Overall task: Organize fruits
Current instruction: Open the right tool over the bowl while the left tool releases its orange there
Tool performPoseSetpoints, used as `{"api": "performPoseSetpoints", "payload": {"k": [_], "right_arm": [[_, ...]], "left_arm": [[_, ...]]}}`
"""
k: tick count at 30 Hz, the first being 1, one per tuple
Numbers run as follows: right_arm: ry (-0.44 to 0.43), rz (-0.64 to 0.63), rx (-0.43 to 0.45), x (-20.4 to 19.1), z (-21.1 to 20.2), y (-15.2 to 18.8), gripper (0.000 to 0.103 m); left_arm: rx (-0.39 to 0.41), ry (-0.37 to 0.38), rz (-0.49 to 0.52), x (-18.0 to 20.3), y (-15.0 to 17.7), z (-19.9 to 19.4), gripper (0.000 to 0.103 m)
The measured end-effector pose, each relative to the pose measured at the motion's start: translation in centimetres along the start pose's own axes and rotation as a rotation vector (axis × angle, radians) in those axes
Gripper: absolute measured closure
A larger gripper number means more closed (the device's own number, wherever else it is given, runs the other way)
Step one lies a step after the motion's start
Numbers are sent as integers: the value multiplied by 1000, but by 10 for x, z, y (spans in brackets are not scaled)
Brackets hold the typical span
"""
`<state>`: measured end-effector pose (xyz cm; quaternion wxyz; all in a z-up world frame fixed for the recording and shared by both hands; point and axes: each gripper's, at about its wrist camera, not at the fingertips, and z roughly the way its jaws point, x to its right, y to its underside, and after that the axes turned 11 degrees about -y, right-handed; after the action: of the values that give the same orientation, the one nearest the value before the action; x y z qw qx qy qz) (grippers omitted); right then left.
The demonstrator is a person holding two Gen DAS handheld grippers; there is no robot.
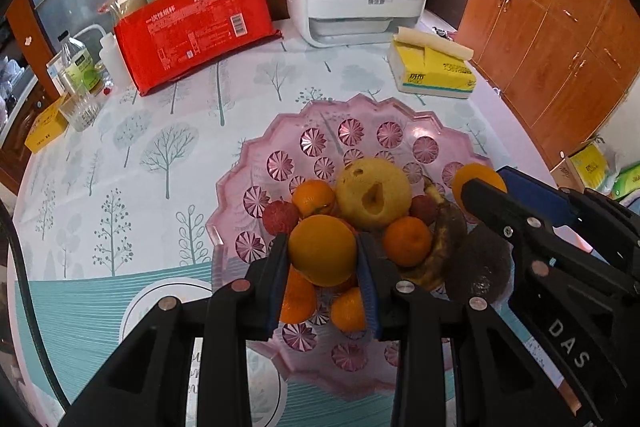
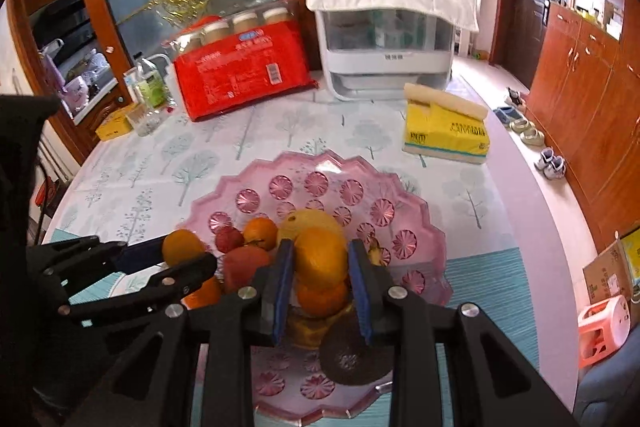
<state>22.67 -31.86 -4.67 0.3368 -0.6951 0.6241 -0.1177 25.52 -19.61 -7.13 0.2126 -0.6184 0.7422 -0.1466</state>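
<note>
Pink plastic fruit tray sits on a tree-print tablecloth, wooden cabinets lining the room's right. Over its piled fruit, the left gripper clamps one orange and the right gripper another orange; bare tablecloth lies beyond the tray's far rim

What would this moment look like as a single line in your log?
left gripper: shut on orange | right gripper: shut on second orange | both over pink tray | tray holds fruit pile
</note>
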Motion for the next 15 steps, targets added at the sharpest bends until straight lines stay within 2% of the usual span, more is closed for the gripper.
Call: {"api": "performPoseSetpoints", "payload": {"k": [9,11,13,15], "right_arm": [[16,0,-54,5,20,3,74],[19,-4,-56,5,22,4,73],[21,-10,-56,4,22,4,70],[36,-13,-54,4,21,4,68]], "left_arm": [[-28,-6,4,2,3,17,69],[-23,-12,9,3,3,17,60],[-18,-22,9,3,3,17,57],[-24,-30,-1,0,3,18,51]]}}
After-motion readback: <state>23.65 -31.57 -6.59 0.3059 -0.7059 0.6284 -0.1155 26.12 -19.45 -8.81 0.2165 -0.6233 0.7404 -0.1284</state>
